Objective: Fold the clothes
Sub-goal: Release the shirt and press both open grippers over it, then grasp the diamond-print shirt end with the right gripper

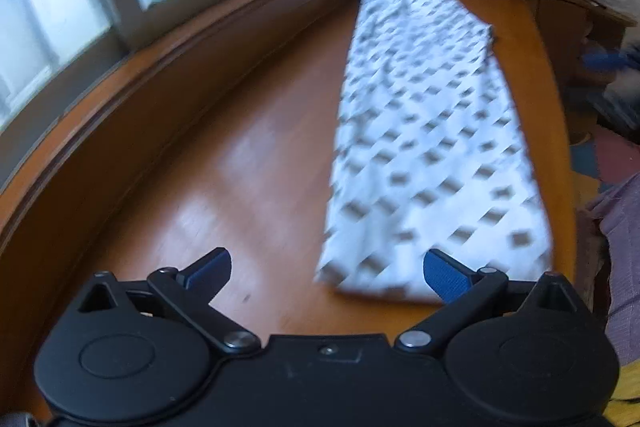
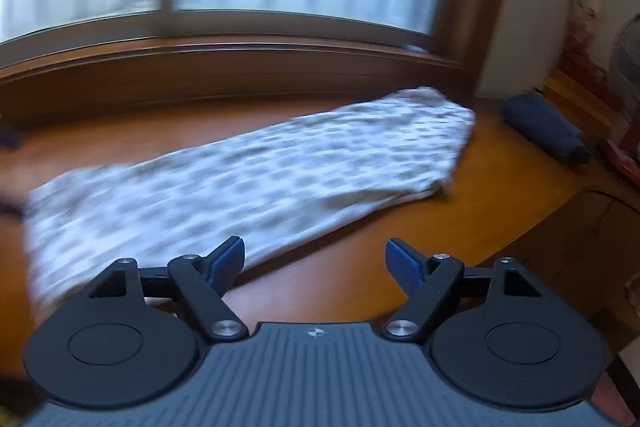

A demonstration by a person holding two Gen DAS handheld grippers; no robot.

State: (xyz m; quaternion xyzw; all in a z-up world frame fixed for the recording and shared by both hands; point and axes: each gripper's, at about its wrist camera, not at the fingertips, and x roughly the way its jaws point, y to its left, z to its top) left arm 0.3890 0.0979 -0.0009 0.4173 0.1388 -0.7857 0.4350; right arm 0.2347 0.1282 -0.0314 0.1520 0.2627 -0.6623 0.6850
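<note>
White cloth with small grey squares, the patterned garment, lies flat in a long narrow strip on the wooden table by the window. Its long way runs straight off from the left gripper, whose right finger is over the near end. The right gripper sits beside its long edge. Both grippers are wide apart, holding nothing. No writing shows.

Patterned garment motion-blurred, print unreadable; its left end cut by frame edge in right wrist view.
</note>
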